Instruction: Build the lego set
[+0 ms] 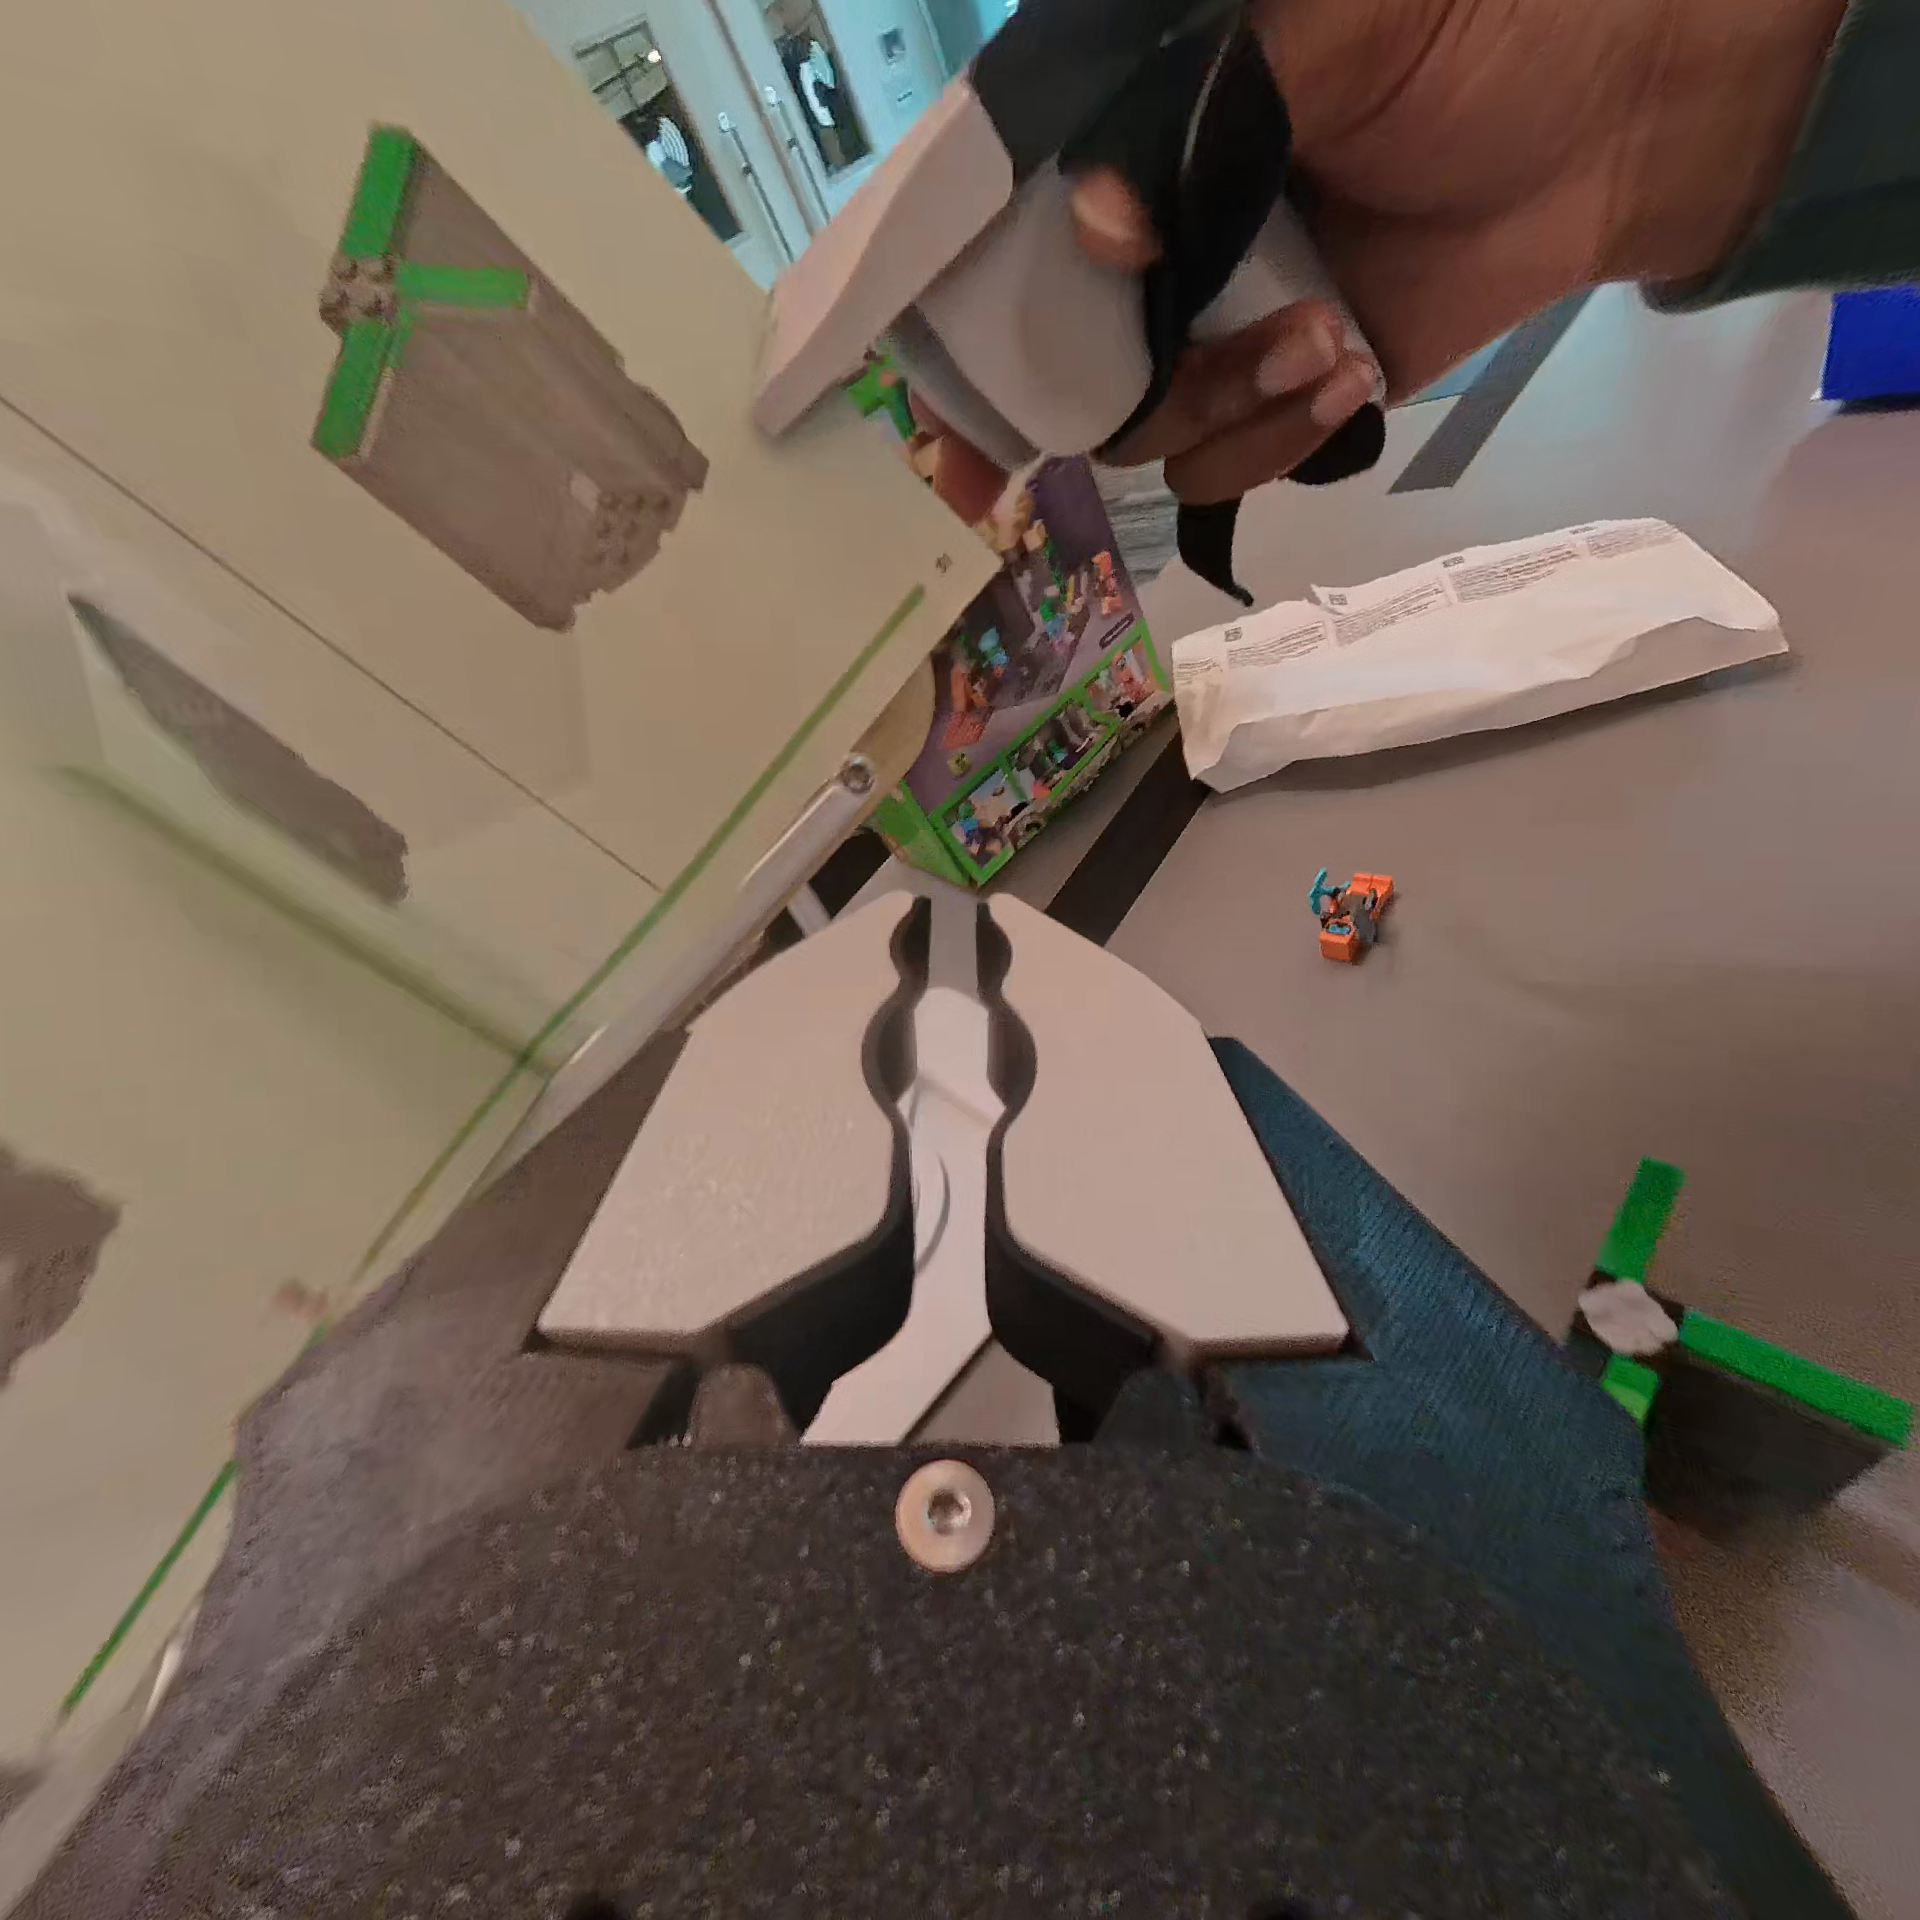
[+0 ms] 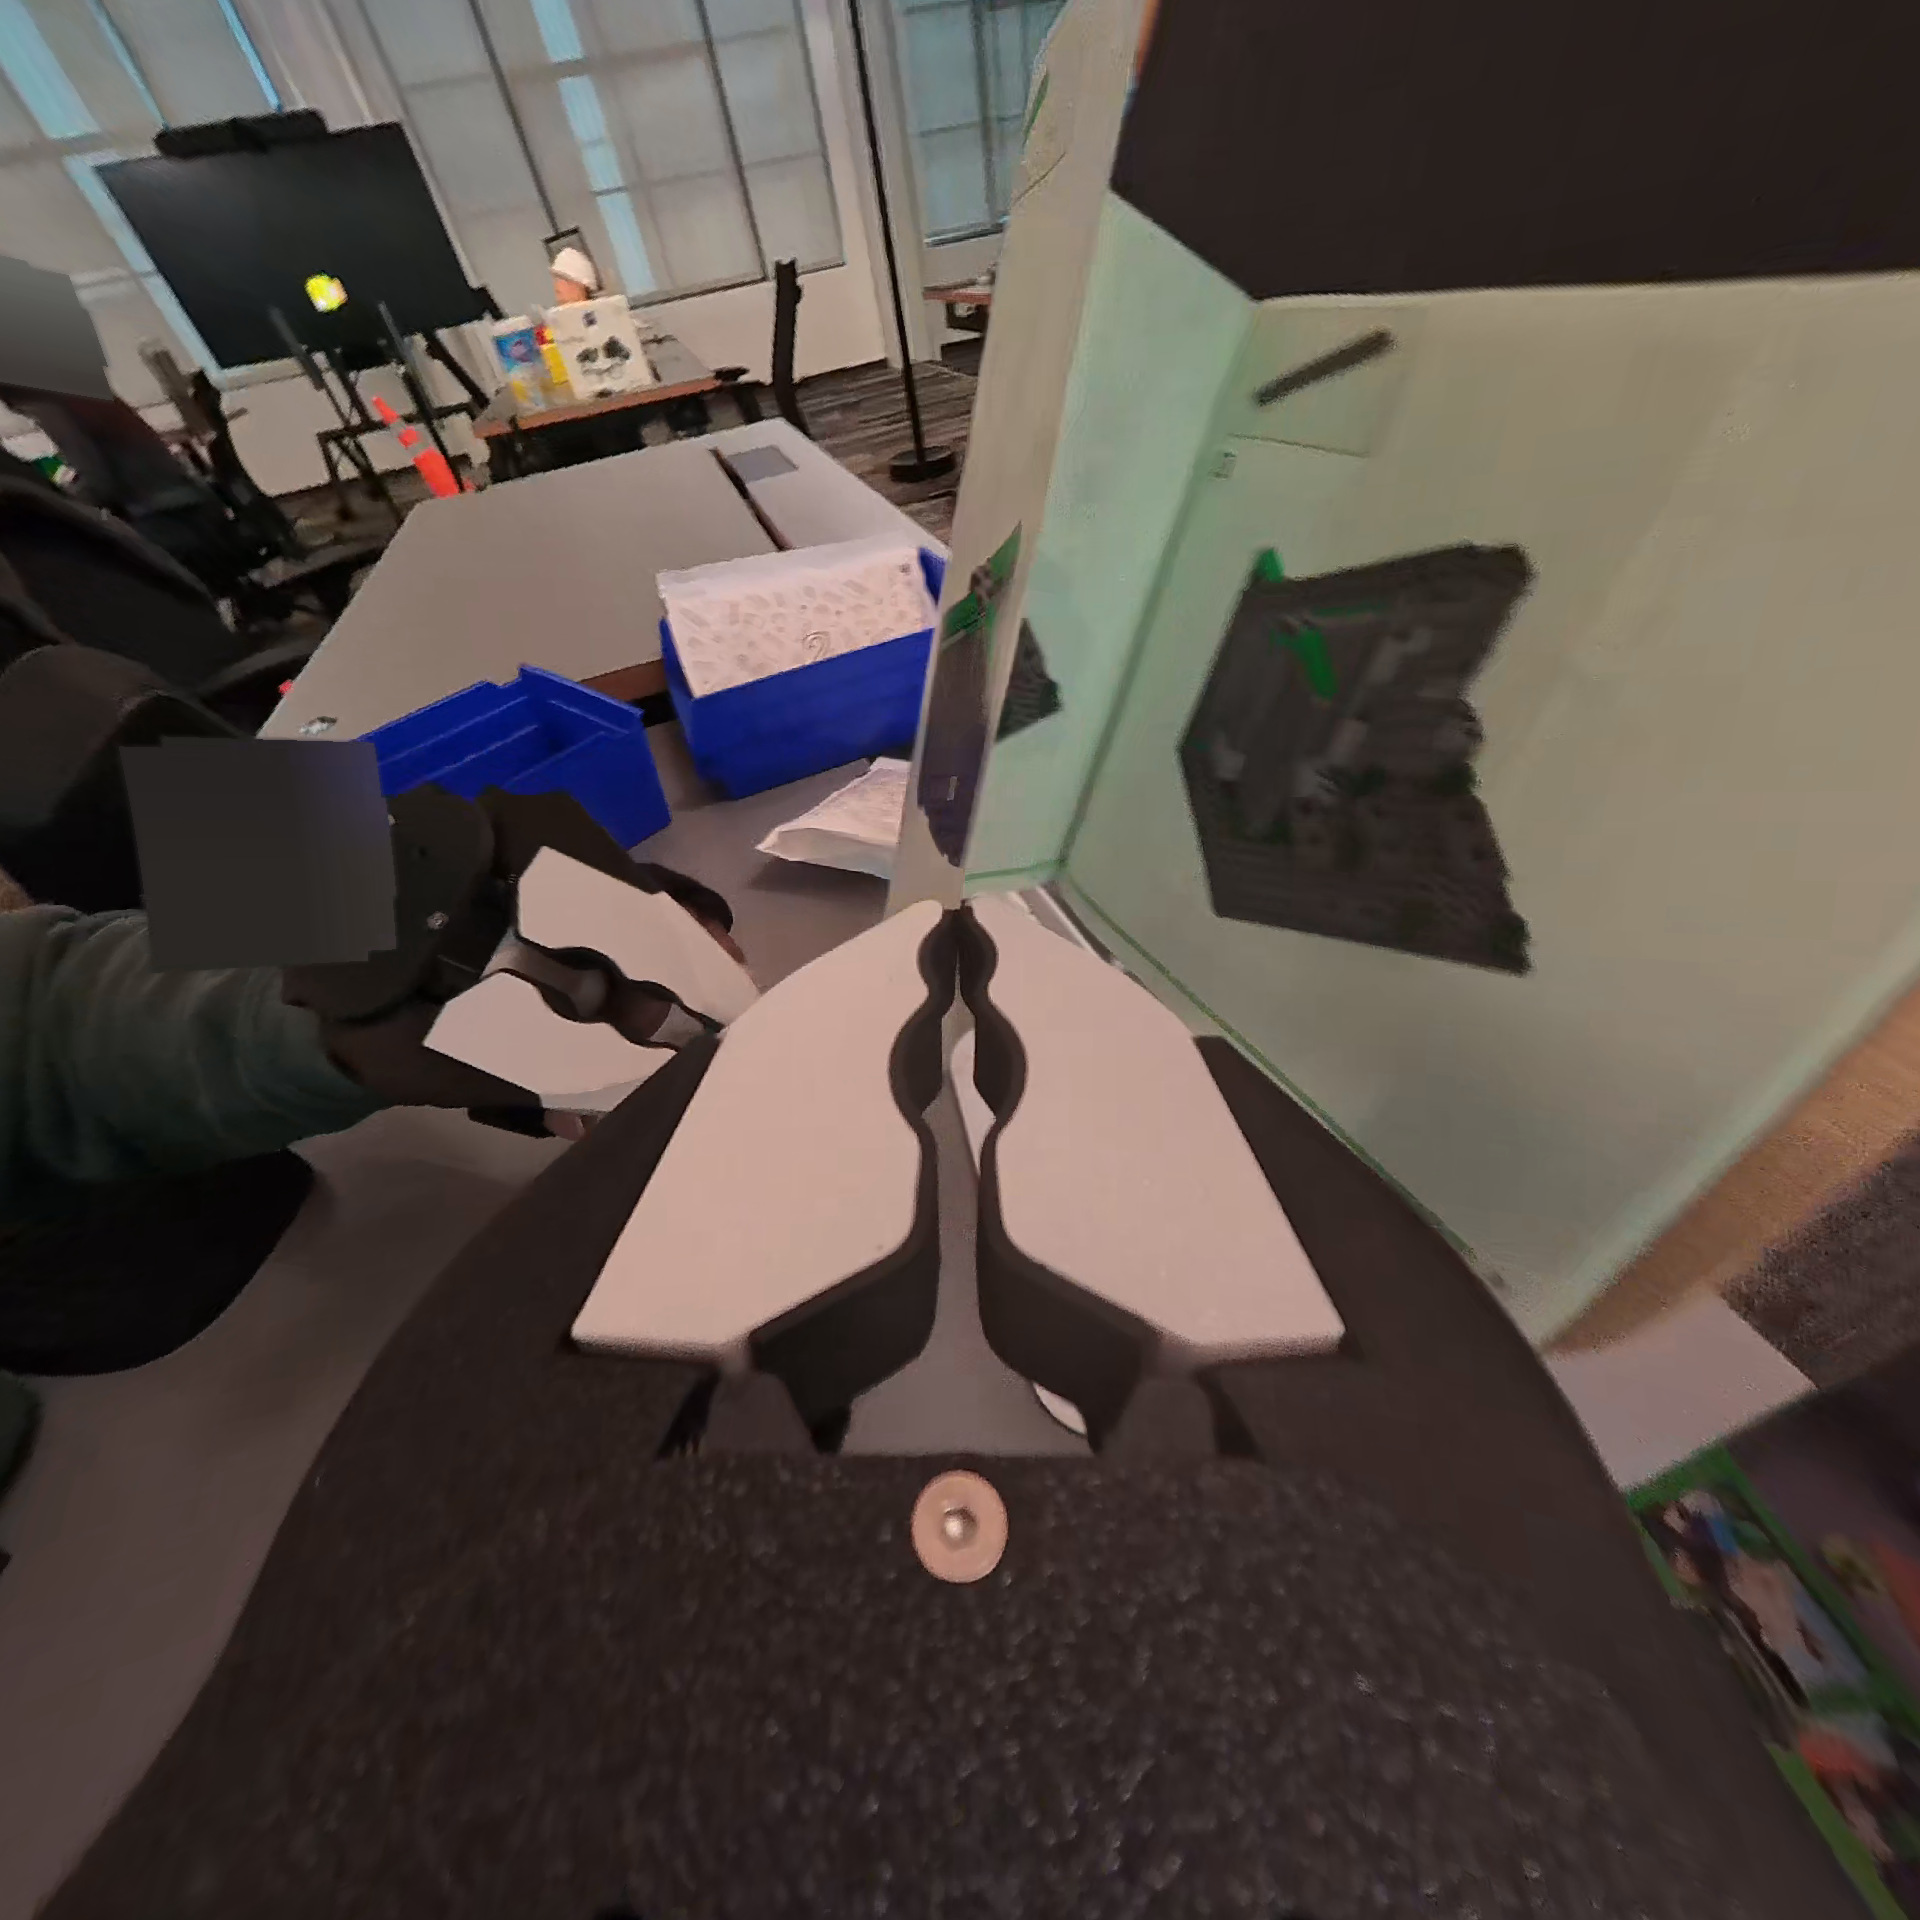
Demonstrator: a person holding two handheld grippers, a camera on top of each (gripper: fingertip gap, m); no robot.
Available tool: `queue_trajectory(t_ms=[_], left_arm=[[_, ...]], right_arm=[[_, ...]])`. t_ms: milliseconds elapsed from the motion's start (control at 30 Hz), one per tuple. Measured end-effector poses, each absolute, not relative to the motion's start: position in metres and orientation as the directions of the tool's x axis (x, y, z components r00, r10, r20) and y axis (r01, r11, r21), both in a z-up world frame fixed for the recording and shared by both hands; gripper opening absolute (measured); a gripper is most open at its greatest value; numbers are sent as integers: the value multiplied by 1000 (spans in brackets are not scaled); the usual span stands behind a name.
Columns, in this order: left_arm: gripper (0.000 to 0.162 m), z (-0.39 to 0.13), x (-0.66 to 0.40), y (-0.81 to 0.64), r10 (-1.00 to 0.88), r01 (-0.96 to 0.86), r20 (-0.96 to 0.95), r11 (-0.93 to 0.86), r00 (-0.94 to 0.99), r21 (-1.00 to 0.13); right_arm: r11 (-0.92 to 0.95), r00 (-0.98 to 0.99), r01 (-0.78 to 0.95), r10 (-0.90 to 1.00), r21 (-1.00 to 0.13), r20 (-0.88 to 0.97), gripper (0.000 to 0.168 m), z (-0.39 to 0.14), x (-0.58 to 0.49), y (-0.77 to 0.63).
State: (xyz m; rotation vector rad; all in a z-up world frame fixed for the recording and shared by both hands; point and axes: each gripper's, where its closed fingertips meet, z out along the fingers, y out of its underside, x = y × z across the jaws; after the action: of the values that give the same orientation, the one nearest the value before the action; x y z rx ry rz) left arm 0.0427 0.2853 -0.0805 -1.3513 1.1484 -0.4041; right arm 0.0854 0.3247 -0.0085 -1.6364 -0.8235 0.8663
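Grey table, office bkgd, both claws pinching instruction booklet pgs.

Open office or meeting room, tall gridded windows, large dark screen on a stand, grey table with blue storage bins, cluttered desk behind, dark office chair, patterned carpet floor

Even indoor daylight, fisheye bending, close booklet pages motion-blurred.
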Motion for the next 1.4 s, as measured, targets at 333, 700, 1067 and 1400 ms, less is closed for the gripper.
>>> queue_trajectory(t_ms=[333, 700, 1067, 1400], left_arm=[[7, -60, -42, 290, -736, -220, -266, 162, 623, -962], [10, -59, -79, 336, -740, -126, -115, 42, 663, -991], [8, -89, -81, 395, -642, -195, -113, -59, 759, -979], [8, -94, -117, 422, -580, -226, -129, -97, 804, -969]], right_arm=[[-144, 414, 367, 910, -919, 22, 0, -24, -46, 339], [-207, 408, 314, 911, -927, -65, 28, -41, -121, 380], [-162, 361, 135, 927, -977, -104, 28, 24, -121, 370], [125, 397, 808, 607, -576, 688, 12, -35, 2, 400]])
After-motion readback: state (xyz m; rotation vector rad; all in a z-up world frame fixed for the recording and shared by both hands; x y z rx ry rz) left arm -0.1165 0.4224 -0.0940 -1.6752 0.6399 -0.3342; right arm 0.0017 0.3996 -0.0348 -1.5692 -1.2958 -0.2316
